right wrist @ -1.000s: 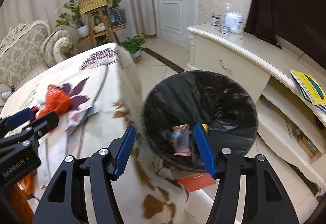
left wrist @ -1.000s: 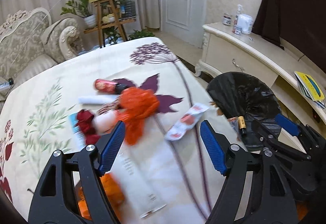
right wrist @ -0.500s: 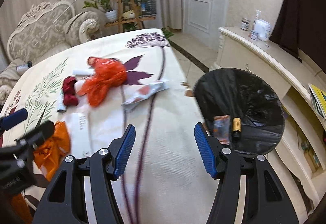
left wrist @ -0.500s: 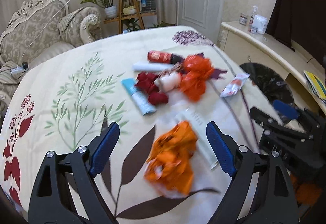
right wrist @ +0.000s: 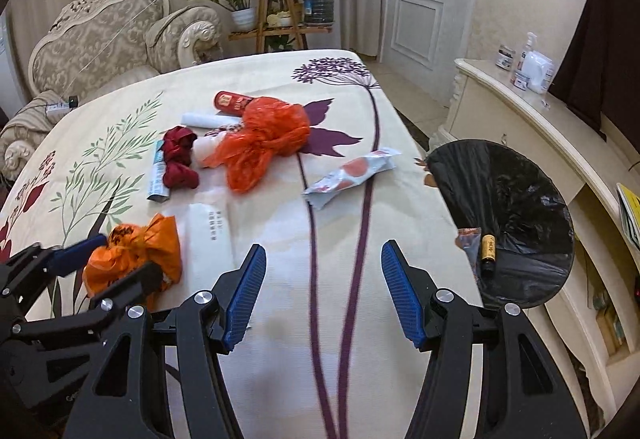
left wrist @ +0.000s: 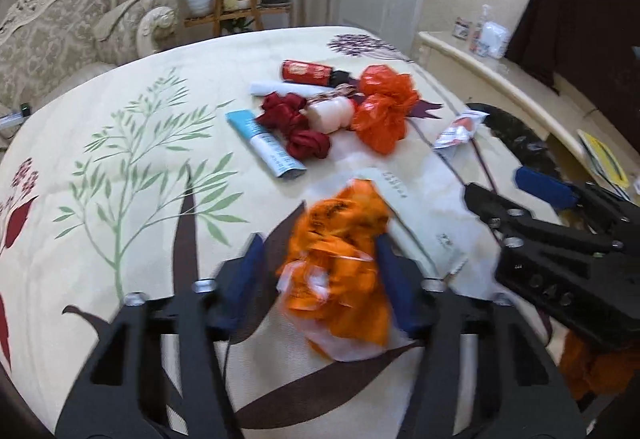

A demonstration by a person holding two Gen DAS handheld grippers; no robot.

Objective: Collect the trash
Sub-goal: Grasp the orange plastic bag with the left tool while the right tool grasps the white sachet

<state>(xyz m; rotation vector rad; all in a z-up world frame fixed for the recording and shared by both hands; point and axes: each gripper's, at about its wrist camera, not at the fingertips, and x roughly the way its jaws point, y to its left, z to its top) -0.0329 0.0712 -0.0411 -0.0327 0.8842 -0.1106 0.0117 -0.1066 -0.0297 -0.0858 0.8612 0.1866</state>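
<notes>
— Which tool is closer to that crumpled orange bag [left wrist: 340,271]?

— The left tool [left wrist: 320,279]: its jaws have just been closing, with the bag between them at the near edge of the worktop [left wrist: 120,143] (whether they grip yet, I can't tell).

— And the right tool [right wrist: 322,293]?

— Jaws apart, empty. The bin [right wrist: 516,223] lies off to the right, past the worktop's edge.

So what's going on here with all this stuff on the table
A person is clearing trash off a table with a gripper in each hand. The left gripper has just been closing around a crumpled orange bag, which sits between its fingers. The right gripper is open and holds nothing. More litter waits further back: another orange bag, a white wrapper, a tube. A black-lined bin beside the table already holds some pieces.
</notes>
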